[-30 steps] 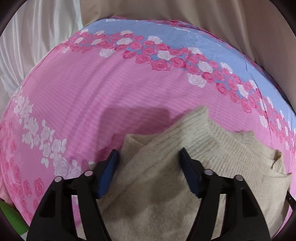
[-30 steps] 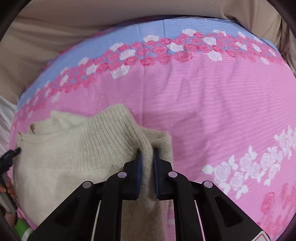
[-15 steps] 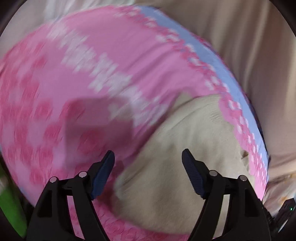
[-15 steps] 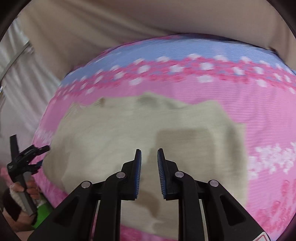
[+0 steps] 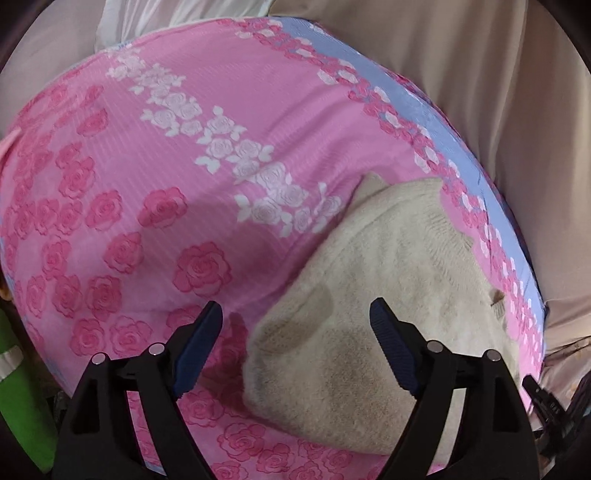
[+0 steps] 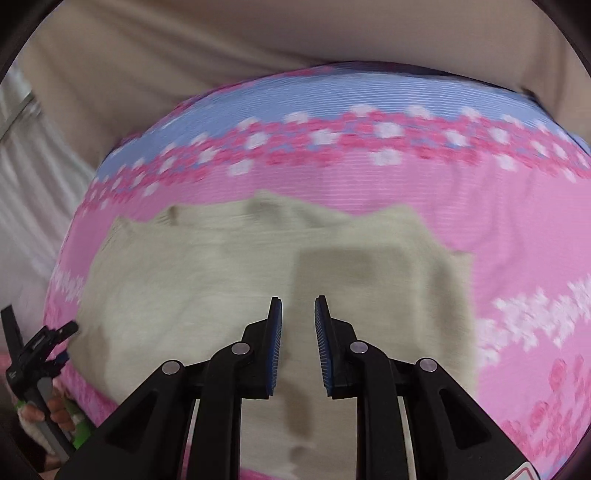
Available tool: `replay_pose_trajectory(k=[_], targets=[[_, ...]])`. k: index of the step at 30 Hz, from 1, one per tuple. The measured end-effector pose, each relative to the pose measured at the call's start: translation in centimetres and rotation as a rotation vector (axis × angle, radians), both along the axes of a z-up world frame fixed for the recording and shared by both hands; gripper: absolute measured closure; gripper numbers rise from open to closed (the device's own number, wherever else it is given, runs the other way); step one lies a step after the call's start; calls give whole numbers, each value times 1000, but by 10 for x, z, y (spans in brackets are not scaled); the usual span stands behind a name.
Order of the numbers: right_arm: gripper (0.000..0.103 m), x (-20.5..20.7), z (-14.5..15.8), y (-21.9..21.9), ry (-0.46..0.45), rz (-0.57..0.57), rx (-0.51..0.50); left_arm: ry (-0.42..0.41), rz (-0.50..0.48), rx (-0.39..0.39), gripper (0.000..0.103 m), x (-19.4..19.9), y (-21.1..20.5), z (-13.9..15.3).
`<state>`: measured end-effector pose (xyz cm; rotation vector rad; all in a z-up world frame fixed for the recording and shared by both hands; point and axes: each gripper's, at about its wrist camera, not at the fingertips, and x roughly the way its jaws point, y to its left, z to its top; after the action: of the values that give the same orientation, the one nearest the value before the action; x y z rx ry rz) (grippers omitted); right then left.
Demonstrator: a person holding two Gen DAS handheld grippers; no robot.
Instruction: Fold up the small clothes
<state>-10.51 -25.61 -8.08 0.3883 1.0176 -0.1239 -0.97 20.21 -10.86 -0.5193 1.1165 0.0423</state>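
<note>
A cream knitted sweater (image 5: 388,288) lies flat on a bed's pink rose-patterned sheet (image 5: 147,166). My left gripper (image 5: 295,306) hovers over its near-left corner. The jaws are wide and still opening, and the pads touch nothing. In the right wrist view the sweater (image 6: 221,295) spreads below my right gripper (image 6: 297,300). That gripper hangs above the cloth, its jaws a narrow gap apart with nothing between them. The left gripper (image 6: 33,350), held in a hand, shows at the left edge of that view.
The sheet (image 6: 517,240) has a blue band with roses along its far edge. Beige fabric (image 5: 498,92) hangs behind the bed, and white cloth (image 5: 166,14) lies at the far left. A green object (image 5: 18,387) stands beside the bed's near-left edge.
My right gripper let go of the sweater fold and rose; the sweater now lies flat. My left gripper swung sideways off the sweater, rolled, and its jaws widened.
</note>
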Motion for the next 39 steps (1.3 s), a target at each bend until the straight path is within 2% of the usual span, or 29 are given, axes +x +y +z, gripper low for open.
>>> replay_pose_trajectory(k=[2,3,4,5,7,8,10,12,14,17,20,22,26,30,32,34,39], targets=[[83,-16,-16,-27,29,-85,-5,2,-19,9,23,0,-5,-1],[83,-23,-33,-41,73,-121,-33,2,-32,17,23,1,-9,-1],[91,-26,-50,-51,130,-137,-59,4,-47,26,23,2,-14,-1],[94,-29,-61,-58,149,-142,-46,3,-56,34,23,3,-18,0],[94,-36,-48,-61,100,-183,9,4,-81,65,23,4,-27,2],[90,-37,-39,-57,76,-182,10,-1,-91,94,23,3,-31,5],[82,-31,-15,-36,9,-121,18,-11,-93,119,23,1,-33,9],[82,-20,-1,-6,-17,-24,20,-5,-61,128,22,-2,-29,9],[82,-8,3,23,-32,65,30,4,-2,100,18,-6,-17,7],[82,17,1,74,-18,200,78,62,108,-38,18,-16,13,-7],[82,39,1,127,8,333,40,113,167,-175,18,-26,30,-22],[82,54,1,156,23,400,-8,111,167,-192,18,-31,32,-24],[82,80,-9,184,90,445,-48,107,141,-173,15,-34,26,-23],[82,112,-49,206,199,486,-113,103,124,-162,15,-33,23,-24],[81,122,-52,213,158,498,-152,107,111,-145,15,-32,21,-23],[81,130,-49,216,171,497,-161,111,94,-110,15,-30,17,-22],[81,111,-16,187,92,397,-31,110,110,-76,13,-26,13,-22]])
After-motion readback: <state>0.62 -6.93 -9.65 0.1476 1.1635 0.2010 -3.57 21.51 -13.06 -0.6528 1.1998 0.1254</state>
